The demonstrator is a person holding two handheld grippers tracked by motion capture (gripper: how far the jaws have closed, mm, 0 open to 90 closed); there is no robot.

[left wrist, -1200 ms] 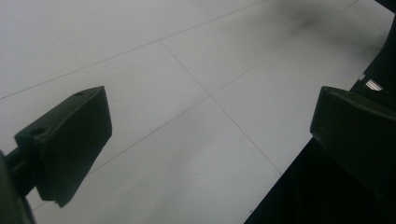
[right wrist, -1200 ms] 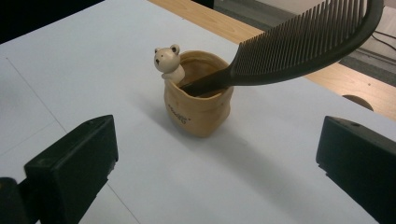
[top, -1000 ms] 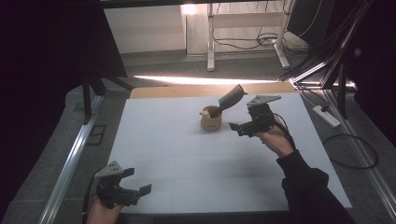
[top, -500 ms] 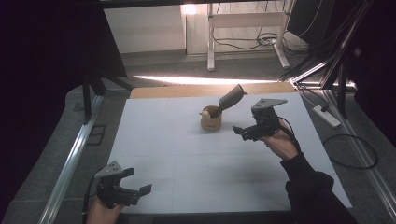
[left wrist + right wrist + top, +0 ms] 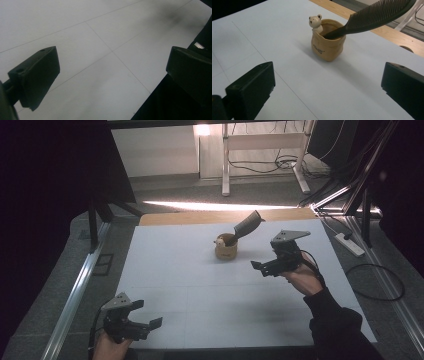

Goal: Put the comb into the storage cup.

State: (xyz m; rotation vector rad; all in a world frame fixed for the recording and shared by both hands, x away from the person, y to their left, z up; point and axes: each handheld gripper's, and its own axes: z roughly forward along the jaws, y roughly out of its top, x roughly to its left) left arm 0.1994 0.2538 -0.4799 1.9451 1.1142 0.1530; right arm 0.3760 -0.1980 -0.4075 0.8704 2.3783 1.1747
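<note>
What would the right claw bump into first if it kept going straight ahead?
Probably the tan pot holding the black comb. The open right claw points toward it, with bare table between.

White-covered table (image 5: pixel 200 285) with faint seams — one tan cup (image 5: pixel 226 249) upright near its far middle.

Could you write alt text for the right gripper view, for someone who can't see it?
A small tan cup with a little bear figure on its rim stands on a white table, holding a black comb that leans out to the upper right. The open hand-held gripper frames it with two black jaws set wide apart, touching nothing.
</note>
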